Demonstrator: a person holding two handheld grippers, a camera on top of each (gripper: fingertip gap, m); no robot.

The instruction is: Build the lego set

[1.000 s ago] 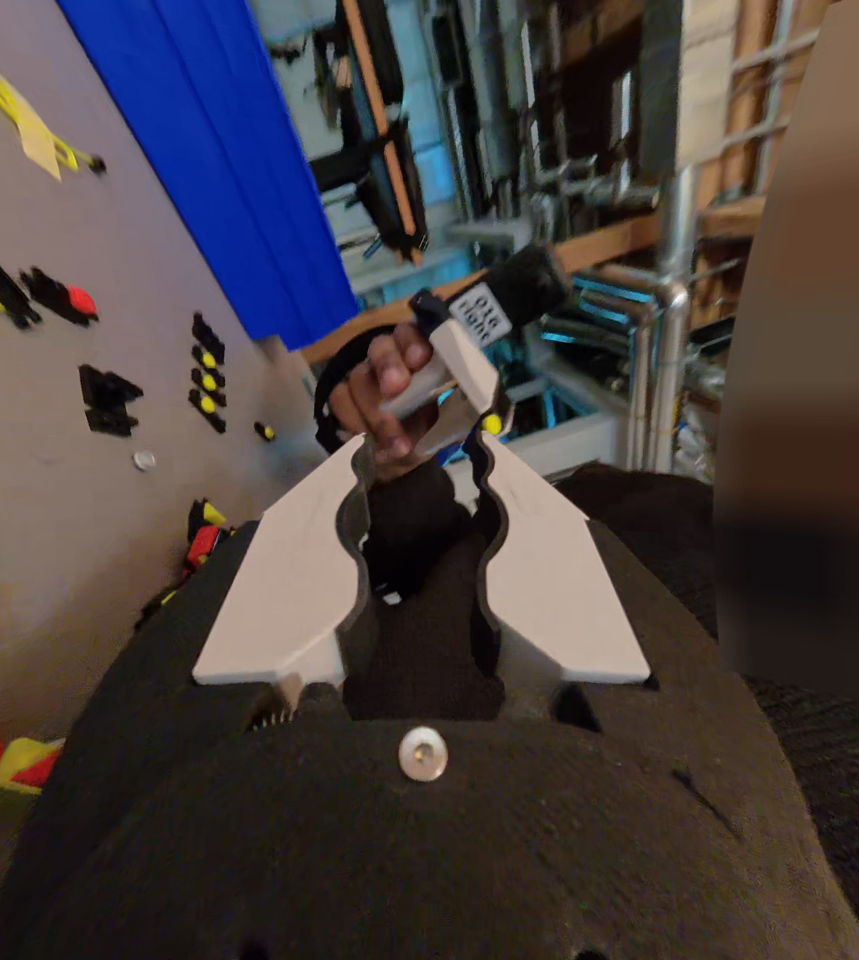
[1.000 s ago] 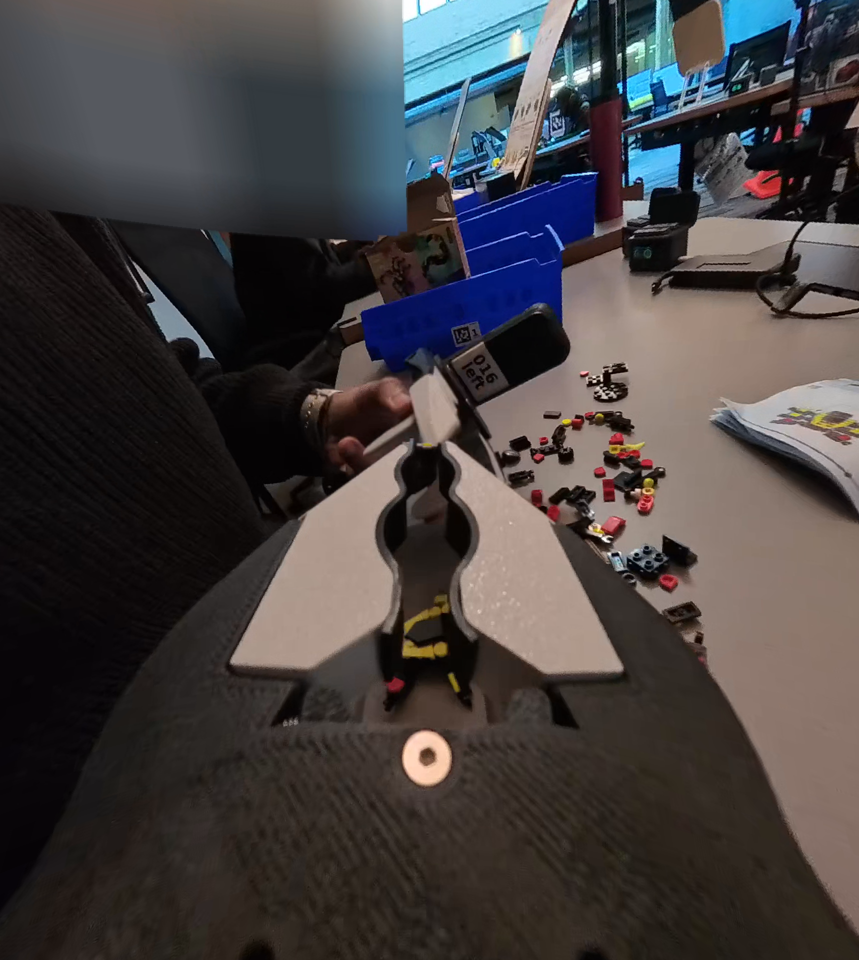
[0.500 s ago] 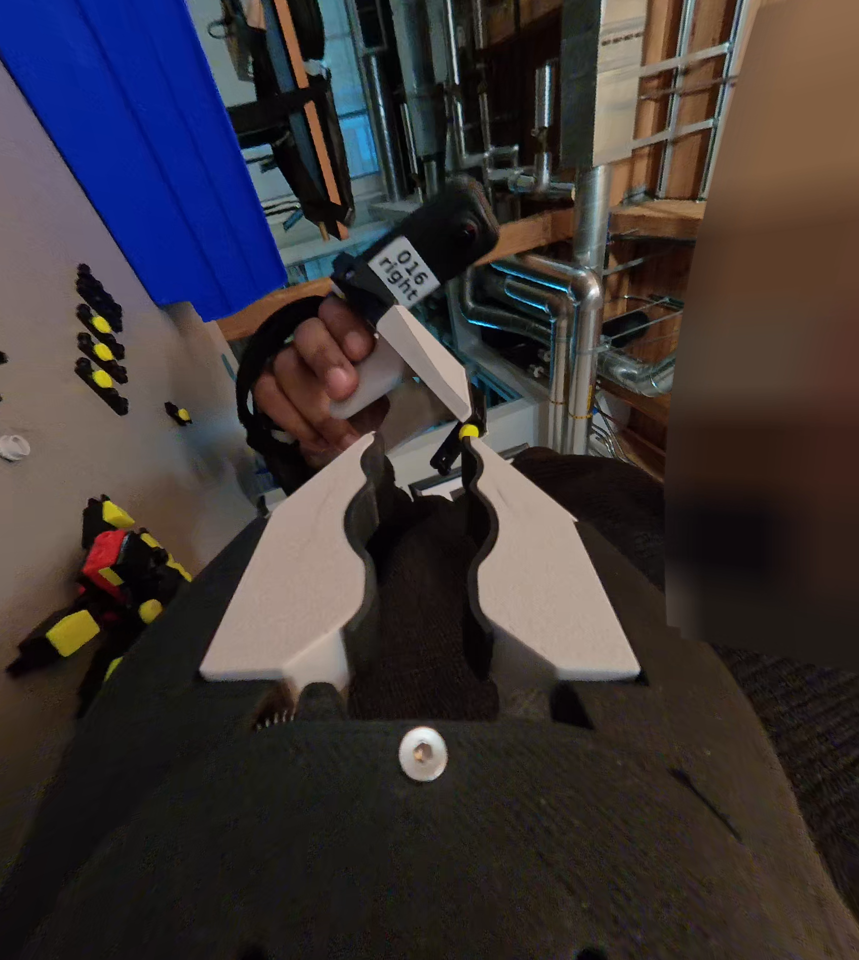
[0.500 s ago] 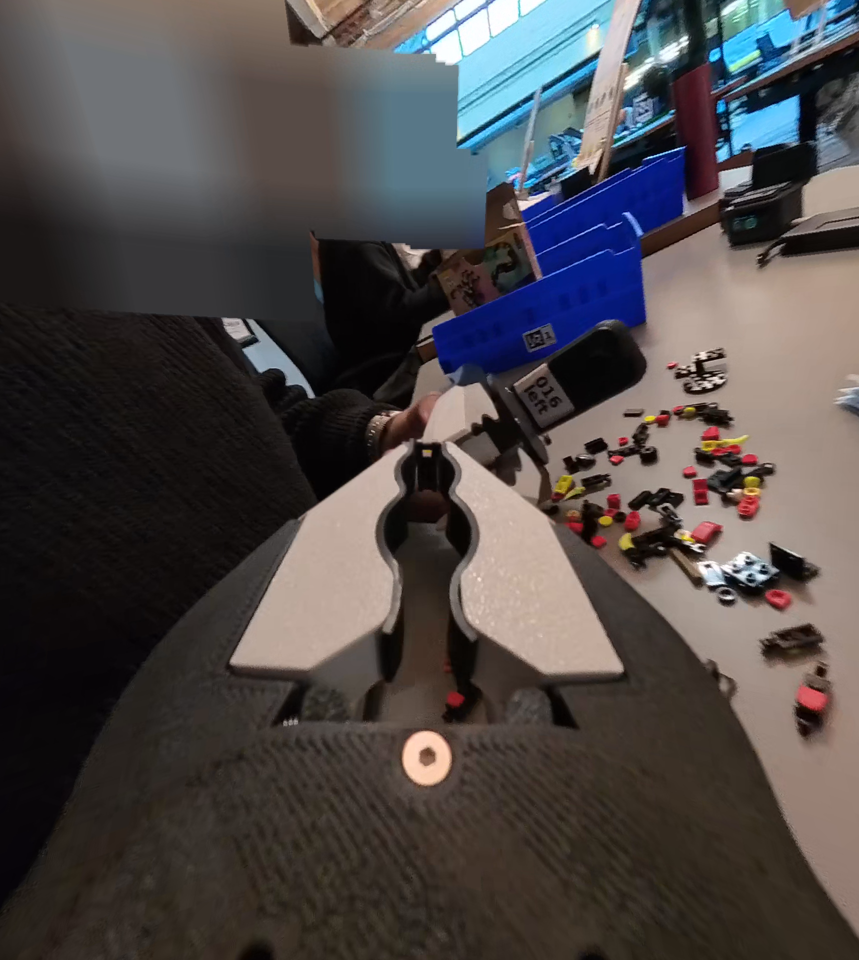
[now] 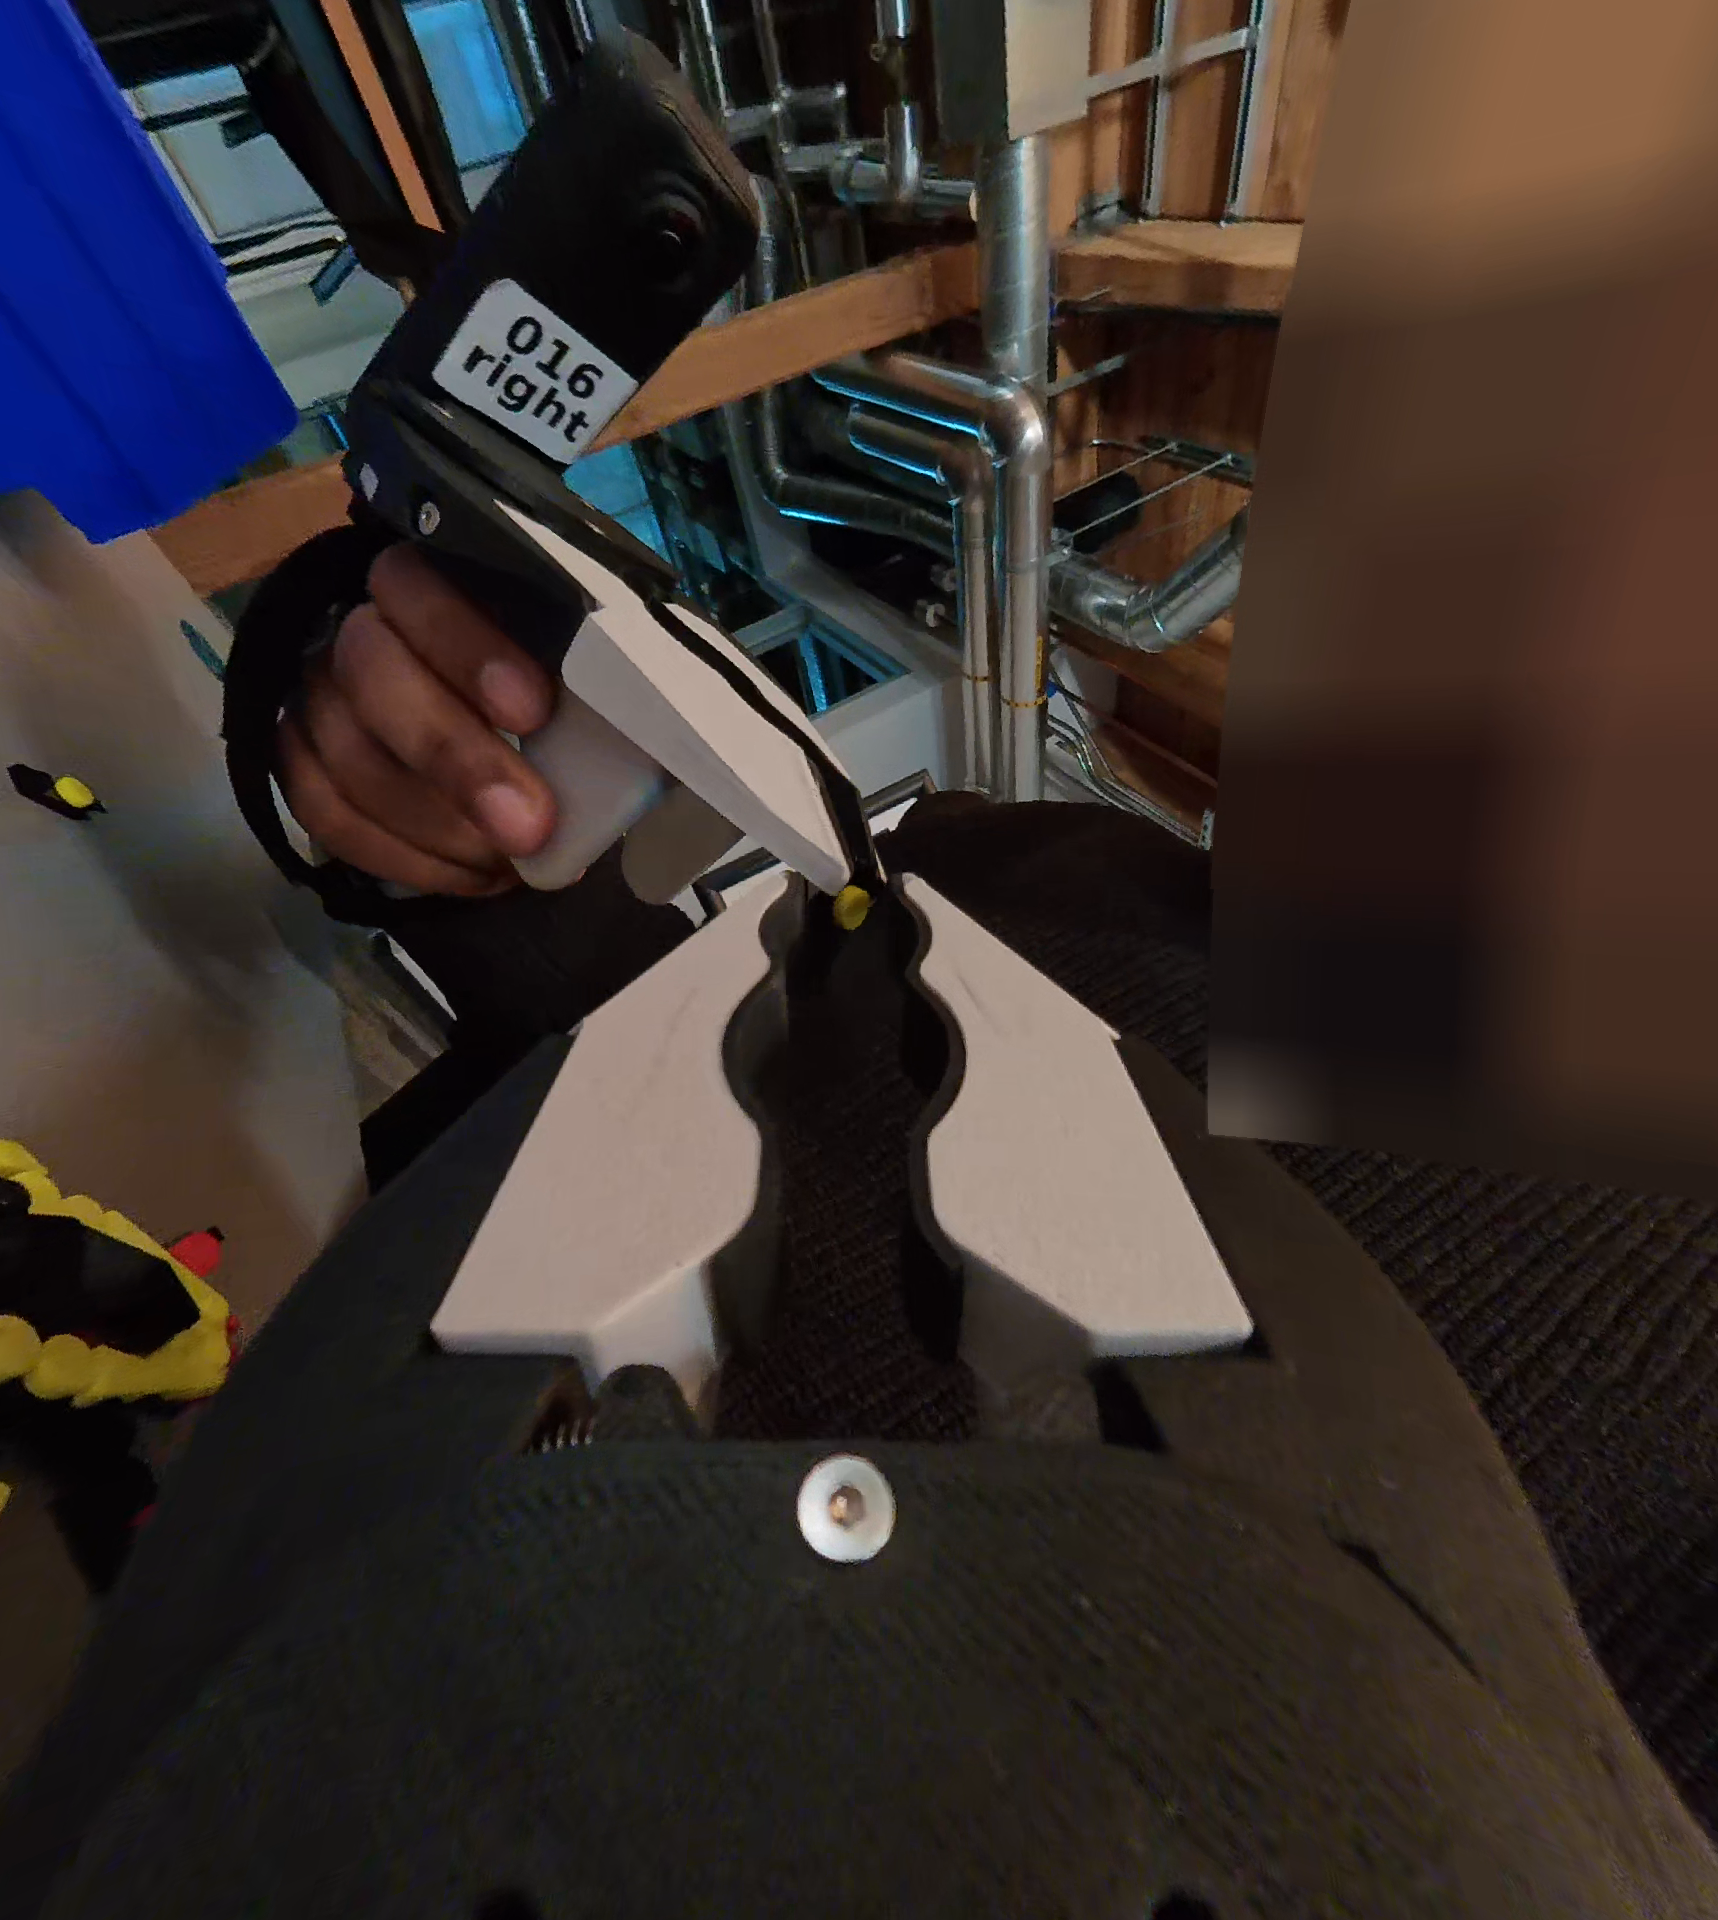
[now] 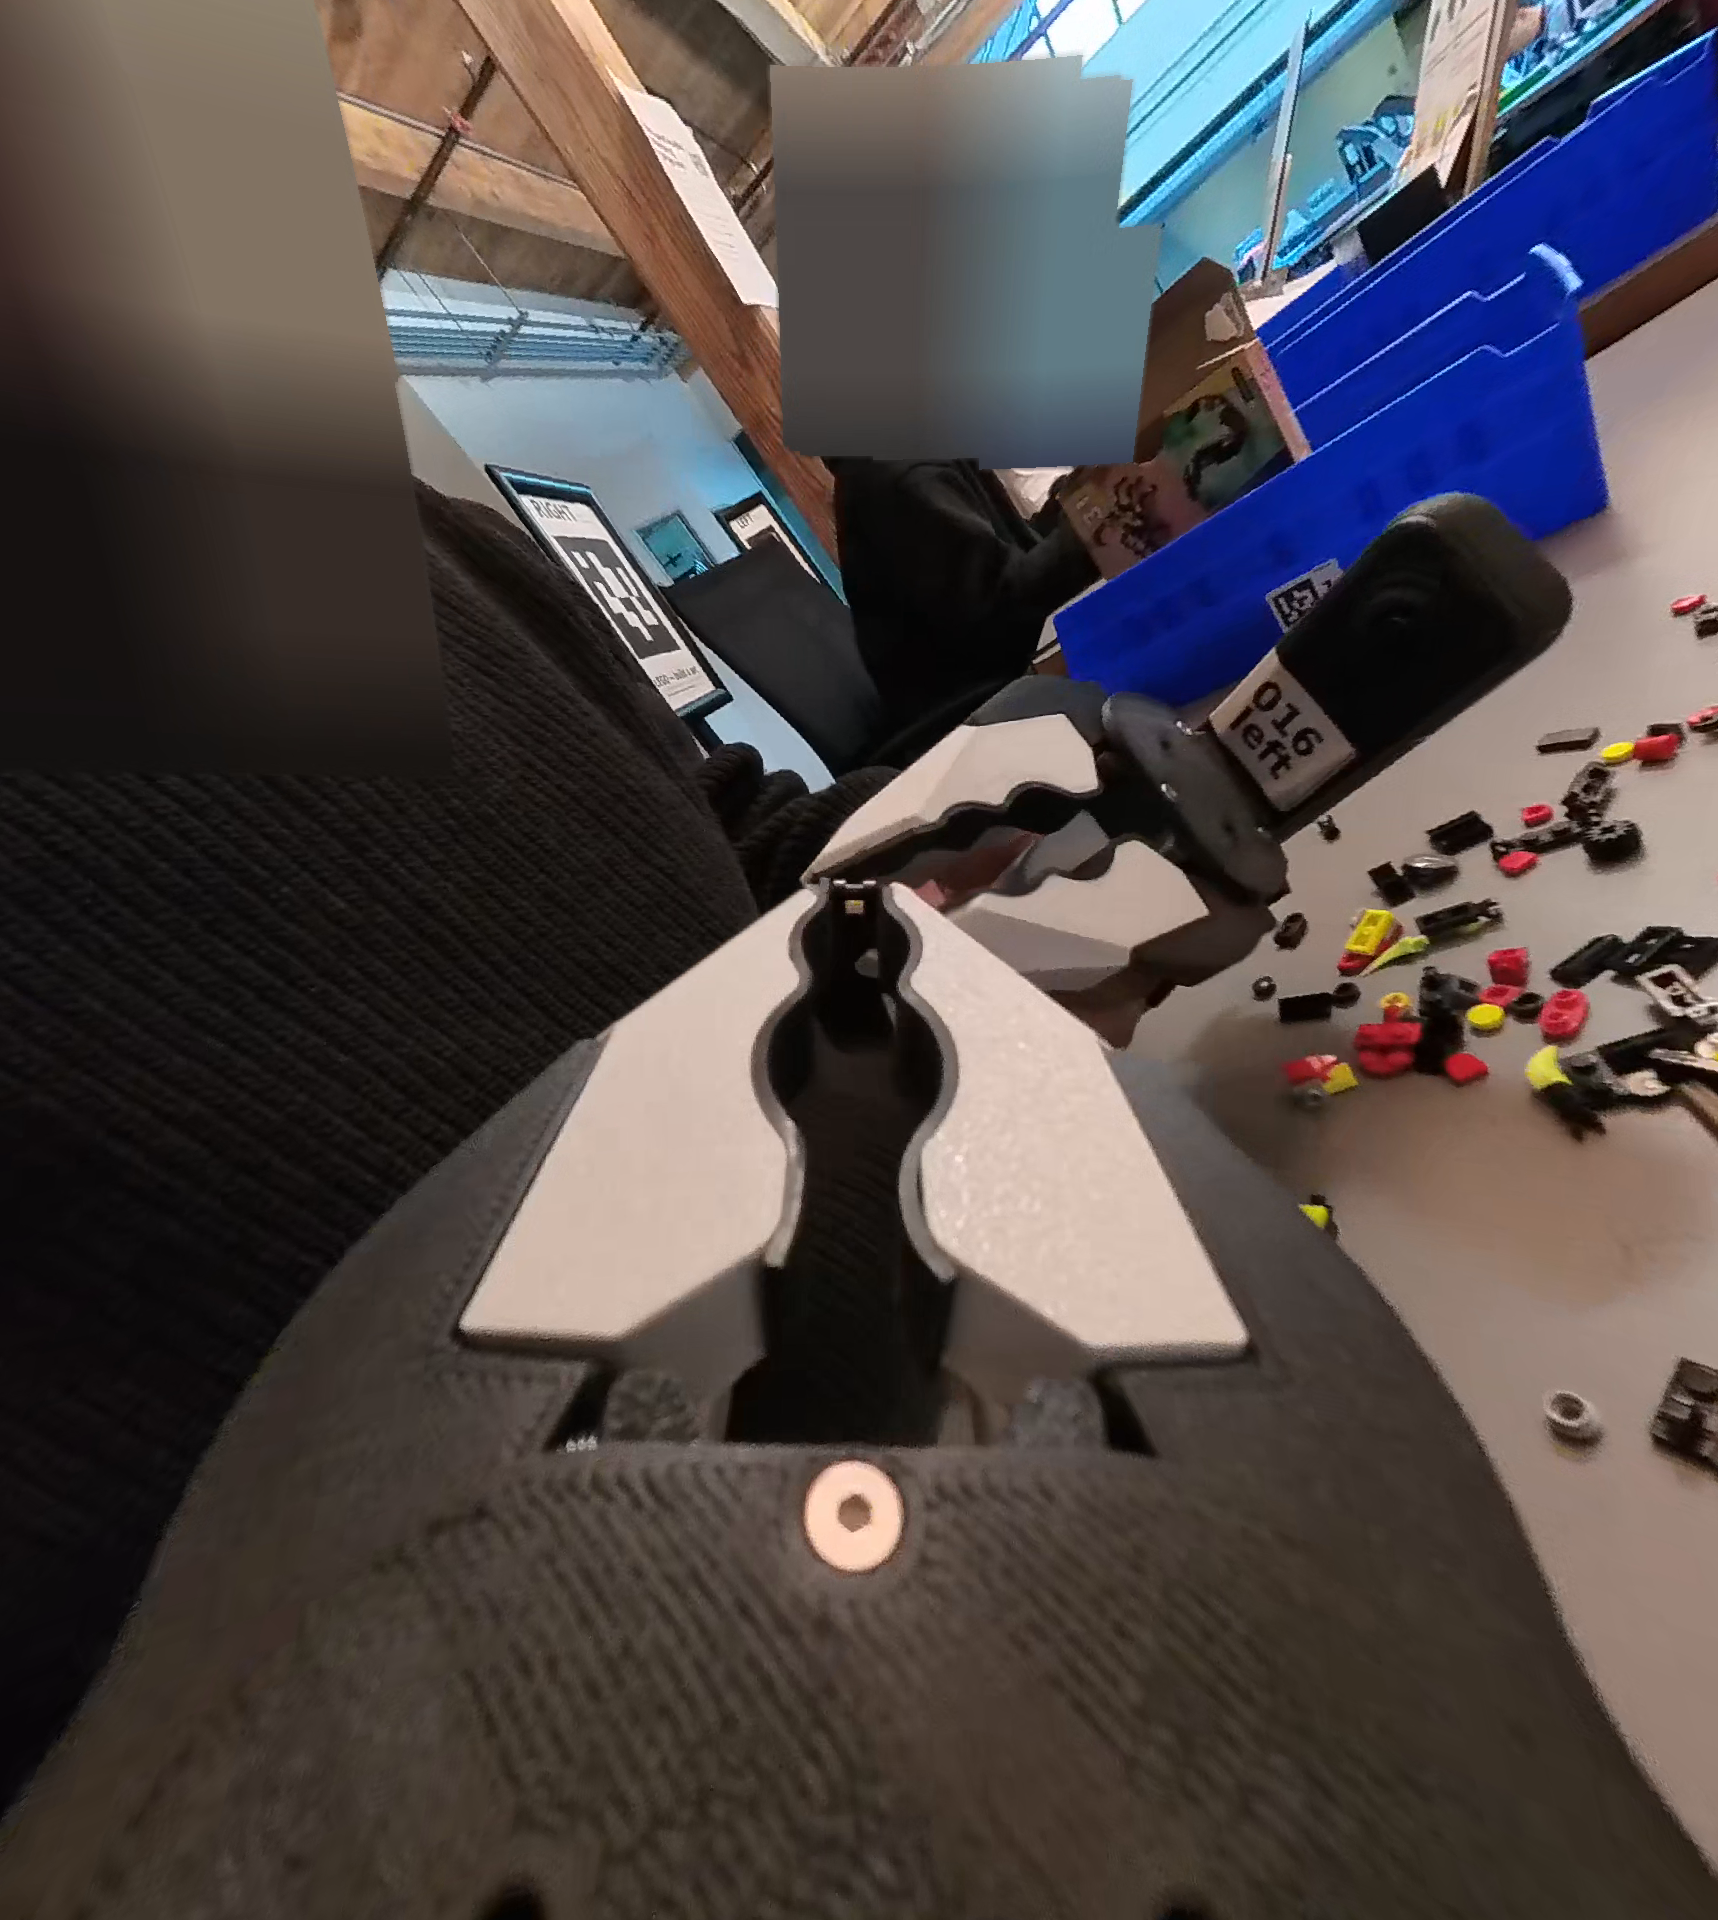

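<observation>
- Right gripper [image 6: 847,902]: fingers pinched on a small black-and-yellow lego piece [image 5: 850,906], held above the counter [image 6: 1520,1226].
- Left gripper [image 5: 842,891]: fingers narrowly parted, tips flanking that piece.
- Loose lego parts [image 6: 1437,1023] scattered on the counter.

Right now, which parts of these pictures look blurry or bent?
Left wrist view: the yellow-and-black lego pile at the edge is smeared, and the black body in front bulges from the wide lens. Right wrist view: the right tongs, pinching a small piece, are crisp; loose pieces soften toward the edge.
</observation>
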